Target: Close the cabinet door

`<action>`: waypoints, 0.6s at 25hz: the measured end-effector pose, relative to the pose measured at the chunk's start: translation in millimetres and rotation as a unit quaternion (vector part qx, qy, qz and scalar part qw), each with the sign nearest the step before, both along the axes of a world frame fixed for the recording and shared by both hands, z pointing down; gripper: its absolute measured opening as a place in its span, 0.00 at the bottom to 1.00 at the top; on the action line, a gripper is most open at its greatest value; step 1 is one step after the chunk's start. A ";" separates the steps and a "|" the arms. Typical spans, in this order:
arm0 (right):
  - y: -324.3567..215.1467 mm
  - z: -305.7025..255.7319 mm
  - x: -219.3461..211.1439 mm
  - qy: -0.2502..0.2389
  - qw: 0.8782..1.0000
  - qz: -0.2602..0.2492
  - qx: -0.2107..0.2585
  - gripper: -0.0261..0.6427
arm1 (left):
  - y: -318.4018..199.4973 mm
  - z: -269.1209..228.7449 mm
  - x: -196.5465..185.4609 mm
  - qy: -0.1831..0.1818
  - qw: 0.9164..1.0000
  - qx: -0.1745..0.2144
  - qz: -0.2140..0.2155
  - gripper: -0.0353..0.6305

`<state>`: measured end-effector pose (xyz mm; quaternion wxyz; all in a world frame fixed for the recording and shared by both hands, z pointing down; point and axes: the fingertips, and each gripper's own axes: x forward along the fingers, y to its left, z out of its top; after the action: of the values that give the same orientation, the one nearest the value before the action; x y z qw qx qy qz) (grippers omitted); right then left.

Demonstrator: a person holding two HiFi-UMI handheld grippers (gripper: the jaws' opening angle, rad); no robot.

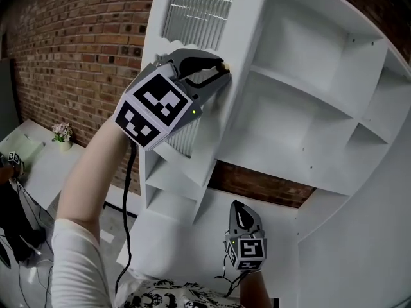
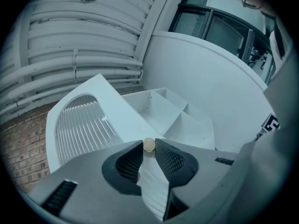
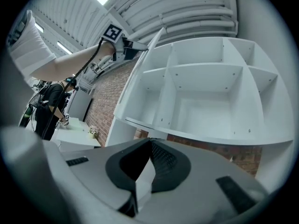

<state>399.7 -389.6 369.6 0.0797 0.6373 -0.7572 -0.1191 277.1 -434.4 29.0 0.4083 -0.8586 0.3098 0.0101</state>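
1. Right gripper [image 3: 150, 142]: nearest the body and held low below the cabinet. Its jaws are pressed together with nothing between them, and it takes no part in the current step.

2. Left gripper [image 1: 219, 67]: raised on an outstretched arm. Its jaws are pinched on the small round cream knob [image 2: 148, 145], which sits right at the fingertips.

3. Cabinet door [image 2: 122, 117]: a white frame around a ribbed glass panel [image 2: 81, 127]. It stands swung well out from the cabinet's left side, so the opening is fully exposed. The knob is mounted on the frame strip beside the glass.

4. Cabinet [image 3: 205, 101]: white, with open and bare compartments. It is mounted in front of a brick wall [image 1: 77, 50].

Handling notes (judged)
- The door should be stiff and fairly light, swinging freely on its hinges with little resistance.
- The glass insert is the fragile part. Bring the door in at a controlled rate and do not let it slam.
- The knob is small, smooth and round, so a fingertip pinch may slip under a sideways load.
- Take hold at the knob, as now, or press on the solid frame next to it. Do not load the glass
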 end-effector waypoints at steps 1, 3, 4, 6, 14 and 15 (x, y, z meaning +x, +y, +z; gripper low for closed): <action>-1.9 -0.1 4.0 0.001 1.000 0.000 0.000 0.05 | -3.5 -0.6 3.4 0.004 1.000 -0.002 -0.002 0.20; -5.8 1.0 11.8 0.001 1.000 0.002 -0.002 0.05 | -10.0 -1.7 9.2 0.012 1.000 -0.003 -0.009 0.20; -7.7 2.1 15.2 0.000 1.000 0.003 -0.003 0.05 | -13.4 -1.8 12.2 0.015 1.000 -0.002 -0.014 0.20; -11.3 3.8 20.5 -0.002 1.000 0.004 -0.004 0.05 | -20.2 -1.2 18.5 0.020 1.000 -0.006 -0.021 0.20; -27.4 7.4 31.8 -0.005 1.000 -0.003 -0.008 0.05 | -47.1 -1.1 39.7 0.051 0.998 -0.024 -0.029 0.20; -29.6 7.5 33.3 -0.007 1.000 -0.003 -0.007 0.05 | -50.2 -1.4 42.1 0.054 0.998 -0.026 -0.029 0.20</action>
<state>433.0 -419.2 377.1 0.0791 0.6349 -0.7607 -0.1095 319.2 -484.7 27.6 0.3685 -0.8578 0.3565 0.0366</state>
